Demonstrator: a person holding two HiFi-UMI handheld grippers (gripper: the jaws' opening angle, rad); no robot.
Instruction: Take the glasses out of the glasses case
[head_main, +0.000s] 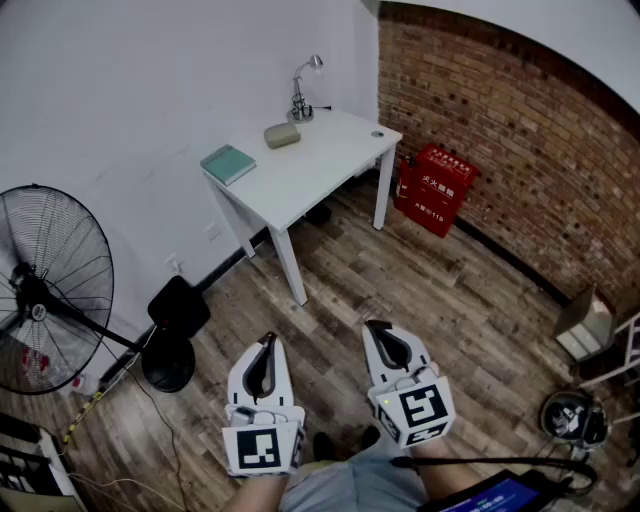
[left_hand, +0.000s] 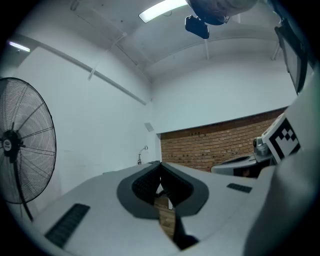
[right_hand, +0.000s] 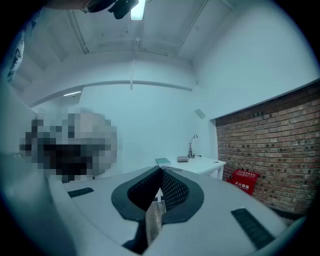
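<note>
Glasses case (head_main: 282, 135), shut, bk of desk (head_main: 330, 160)

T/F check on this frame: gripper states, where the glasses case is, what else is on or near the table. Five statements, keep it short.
1. The left gripper and the right gripper are both shut and empty. True.
2. The glasses case lies on the white table, near the lamp. True.
3. The right gripper touches the glasses case. False: it is well short of the table, above the wood floor.
4. The green book lies on top of the glasses case. False: it lies apart from it on the table.
5. A red box stands by the brick wall. True.
</note>
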